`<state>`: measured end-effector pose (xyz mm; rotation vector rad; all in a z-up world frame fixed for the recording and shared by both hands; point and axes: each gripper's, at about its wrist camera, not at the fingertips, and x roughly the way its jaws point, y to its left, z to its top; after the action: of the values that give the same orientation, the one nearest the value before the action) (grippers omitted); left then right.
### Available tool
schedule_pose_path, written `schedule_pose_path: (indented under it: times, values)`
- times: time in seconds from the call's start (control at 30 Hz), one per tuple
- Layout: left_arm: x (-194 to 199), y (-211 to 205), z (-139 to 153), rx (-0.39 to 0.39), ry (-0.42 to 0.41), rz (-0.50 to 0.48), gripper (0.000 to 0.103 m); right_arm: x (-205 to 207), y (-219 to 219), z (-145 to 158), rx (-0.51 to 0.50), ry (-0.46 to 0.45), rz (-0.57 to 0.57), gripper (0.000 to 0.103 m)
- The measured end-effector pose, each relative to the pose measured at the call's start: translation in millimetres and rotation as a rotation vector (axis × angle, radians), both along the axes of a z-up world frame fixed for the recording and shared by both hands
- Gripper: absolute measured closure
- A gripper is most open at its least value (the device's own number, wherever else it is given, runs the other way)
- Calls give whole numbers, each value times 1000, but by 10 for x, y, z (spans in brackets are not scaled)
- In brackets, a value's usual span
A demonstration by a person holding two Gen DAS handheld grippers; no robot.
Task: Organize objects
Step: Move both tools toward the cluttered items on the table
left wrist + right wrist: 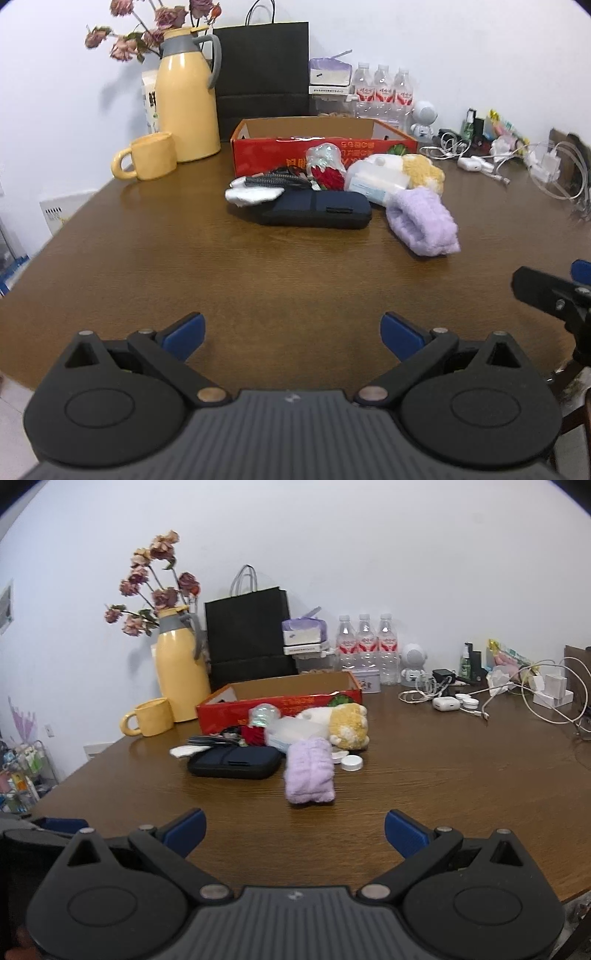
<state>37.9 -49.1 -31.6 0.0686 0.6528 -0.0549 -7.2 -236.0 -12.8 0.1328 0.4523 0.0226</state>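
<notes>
A red cardboard box (258,155) (236,710) stands open at mid-table. In front of it lies a pile: a dark blue zip case (317,214) (236,762), a folded lilac towel (421,221) (308,775), a yellow-and-white plush toy (421,170) (349,723), a red item (328,177), a clear globe (264,716), a white cloth (251,195) and small white lids (351,763). My left gripper (293,332) hovers open over the near table edge, well short of the pile. My right gripper (295,830) is open too, nothing between its fingers, a little short of the towel.
A yellow thermos jug (186,99) and yellow mug (151,157) stand left of the box, dried roses behind. A black paper bag (262,74), water bottles (382,88) and tissues line the wall. Cables, chargers and small white cases (447,703) crowd the far right.
</notes>
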Motion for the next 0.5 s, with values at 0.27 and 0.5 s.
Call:
schedule_pose_path:
  times: [0.27, 0.5]
  values:
    - [319, -37, 82, 2, -20, -23, 0, 395, -219, 32, 11, -13, -51, 0]
    - [706, -12, 69, -17, -20, -13, 0, 833, -242, -24, -31, 40, -51, 7]
